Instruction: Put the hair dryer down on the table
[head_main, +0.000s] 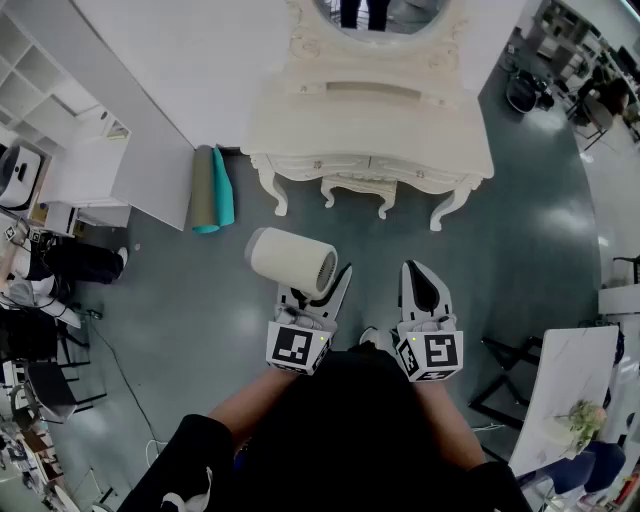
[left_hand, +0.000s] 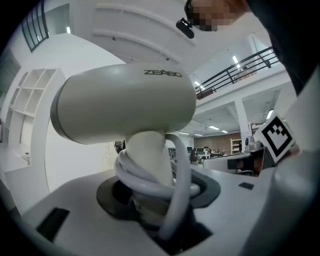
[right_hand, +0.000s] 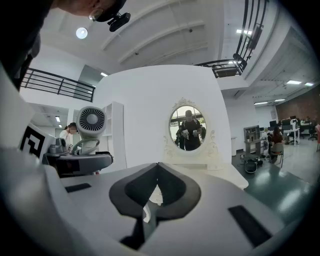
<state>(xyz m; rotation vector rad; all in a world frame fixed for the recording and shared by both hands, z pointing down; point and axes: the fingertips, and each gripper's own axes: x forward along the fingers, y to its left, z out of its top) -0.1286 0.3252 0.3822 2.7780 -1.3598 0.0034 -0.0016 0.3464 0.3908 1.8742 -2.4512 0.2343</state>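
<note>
A cream hair dryer (head_main: 290, 260) hangs above the grey floor, just in front of the cream dressing table (head_main: 300, 120). My left gripper (head_main: 320, 287) is shut on its handle. In the left gripper view the barrel (left_hand: 125, 102) lies sideways above the jaws, and the handle (left_hand: 147, 150), wound with its white cord (left_hand: 177, 190), stands between the pads. My right gripper (head_main: 415, 275) hovers beside it on the right, shut with nothing in it. The right gripper view shows its jaw tips (right_hand: 157, 167) meeting, the dryer's rear grille (right_hand: 91, 121) at left, and the table's oval mirror (right_hand: 189, 127) ahead.
Two rolled mats (head_main: 212, 190), one teal and one olive, lean by a white partition left of the dressing table. White shelving (head_main: 30, 80) stands at far left. A white table with flowers (head_main: 570, 390) and a black frame (head_main: 505, 385) are at the right.
</note>
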